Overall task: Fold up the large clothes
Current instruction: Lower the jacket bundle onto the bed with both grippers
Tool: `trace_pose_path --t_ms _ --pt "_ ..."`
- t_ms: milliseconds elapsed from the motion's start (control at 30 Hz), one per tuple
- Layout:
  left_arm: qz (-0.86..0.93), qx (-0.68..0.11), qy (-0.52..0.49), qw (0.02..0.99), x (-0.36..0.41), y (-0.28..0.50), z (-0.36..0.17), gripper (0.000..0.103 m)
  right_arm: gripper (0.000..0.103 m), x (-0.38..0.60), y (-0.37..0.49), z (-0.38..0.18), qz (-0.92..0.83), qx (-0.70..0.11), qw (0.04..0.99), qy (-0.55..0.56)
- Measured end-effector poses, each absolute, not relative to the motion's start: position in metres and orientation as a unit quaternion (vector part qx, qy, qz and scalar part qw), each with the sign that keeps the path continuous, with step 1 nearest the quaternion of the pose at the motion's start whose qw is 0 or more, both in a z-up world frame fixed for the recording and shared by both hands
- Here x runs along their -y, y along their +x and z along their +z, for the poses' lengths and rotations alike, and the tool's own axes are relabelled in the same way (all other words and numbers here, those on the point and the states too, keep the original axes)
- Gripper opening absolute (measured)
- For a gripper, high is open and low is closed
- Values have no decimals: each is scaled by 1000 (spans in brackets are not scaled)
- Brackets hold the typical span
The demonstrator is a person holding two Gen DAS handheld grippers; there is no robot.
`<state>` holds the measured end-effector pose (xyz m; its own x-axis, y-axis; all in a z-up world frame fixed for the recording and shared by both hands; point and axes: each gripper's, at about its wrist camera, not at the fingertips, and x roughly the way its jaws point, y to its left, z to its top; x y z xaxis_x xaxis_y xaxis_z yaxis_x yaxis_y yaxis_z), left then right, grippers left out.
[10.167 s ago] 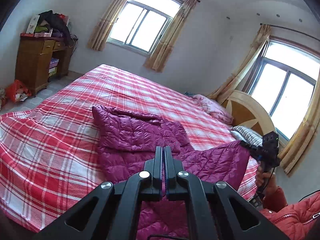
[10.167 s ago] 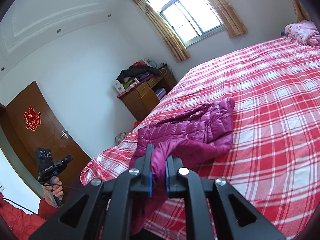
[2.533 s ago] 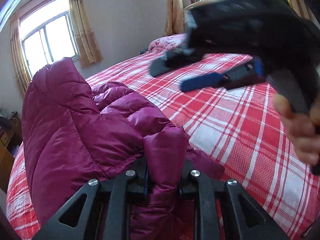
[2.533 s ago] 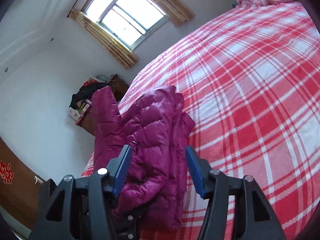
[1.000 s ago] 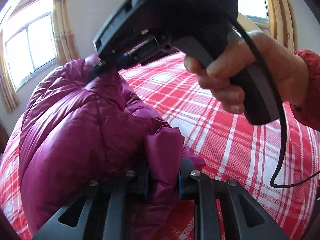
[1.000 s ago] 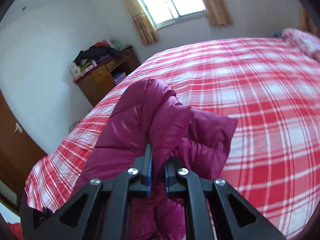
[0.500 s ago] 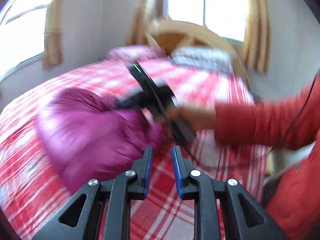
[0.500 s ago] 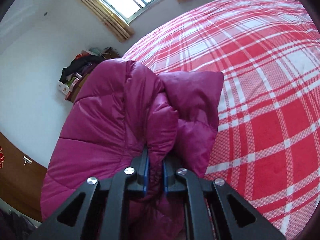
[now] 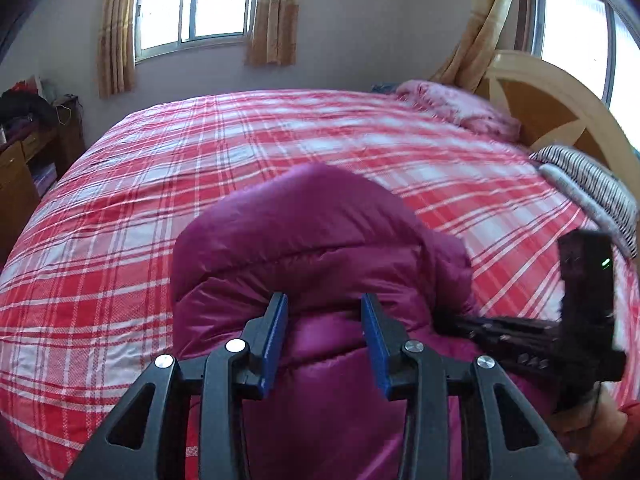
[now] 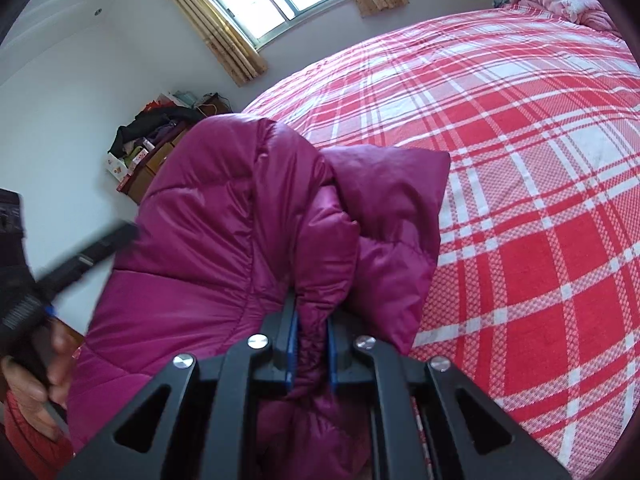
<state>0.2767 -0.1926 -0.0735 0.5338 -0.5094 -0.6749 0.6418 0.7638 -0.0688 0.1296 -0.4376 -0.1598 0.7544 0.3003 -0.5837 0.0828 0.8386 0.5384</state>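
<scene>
A magenta puffer jacket [image 9: 312, 224] lies bunched in a thick fold on the red plaid bed [image 9: 120, 200]. My left gripper [image 9: 324, 316] hovers over its near side. Its jaws are opening, and the blue pads stand apart from the fabric that shows between them. My right gripper [image 10: 310, 332] is shut on a gathered edge of the jacket [image 10: 224, 208] and holds that part up. In the left wrist view the right gripper [image 9: 444, 320] reaches into the jacket from the right. The left gripper [image 10: 124, 234] appears blurred at the left of the right wrist view, held by a hand [image 10: 36, 376].
A wooden headboard [image 9: 560, 120], a pink blanket [image 9: 452, 108] and a striped pillow [image 9: 588, 176] are at the bed's head. A cluttered wooden dresser [image 10: 152, 160] stands by the far wall. Plaid bedspread [image 10: 520, 160] stretches wide to the right of the jacket.
My left gripper let go of the jacket fold, drew back and spread its jaws. The right gripper kept its grip and sank lower with the jacket.
</scene>
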Motion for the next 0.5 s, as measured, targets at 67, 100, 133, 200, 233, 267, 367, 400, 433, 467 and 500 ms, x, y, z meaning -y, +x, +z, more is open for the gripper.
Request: trace_pose_path --t_ms 67,100,133,200,233,267,367,400,433,467,500 --pt "-321 -340 112 877 195 267 -86 53 11 440 130 -162 68 -346 890 289" --pt "-319 -335 116 879 193 265 -87 56 11 442 130 -163 70 -346 888 293" --pt "-315 -333 119 881 193 263 -88 56 11 443 132 -163 71 -346 887 298" --pt "-307 -336 122 882 198 266 -94 59 11 446 132 -164 72 -346 884 306" --pt "-302 -342 126 881 201 269 -97 60 11 447 131 -163 70 -345 884 309" --pt "-299 -350 130 878 204 273 -101 61 13 450 130 -161 67 -345 883 310" --pt "-295 -358 135 875 207 276 -103 62 23 457 120 -143 48 -346 885 307" --pt "-293 -358 135 876 208 277 -103 62 25 460 115 -133 39 -341 888 305" --pt "-291 -358 137 877 208 277 -103 62 34 462 110 -125 32 -334 892 304" --pt "-287 -356 142 878 209 276 -103 62 54 464 104 -113 18 -326 896 300" --pt "-283 -354 147 879 211 275 -102 62 69 465 102 -106 8 -324 898 297"
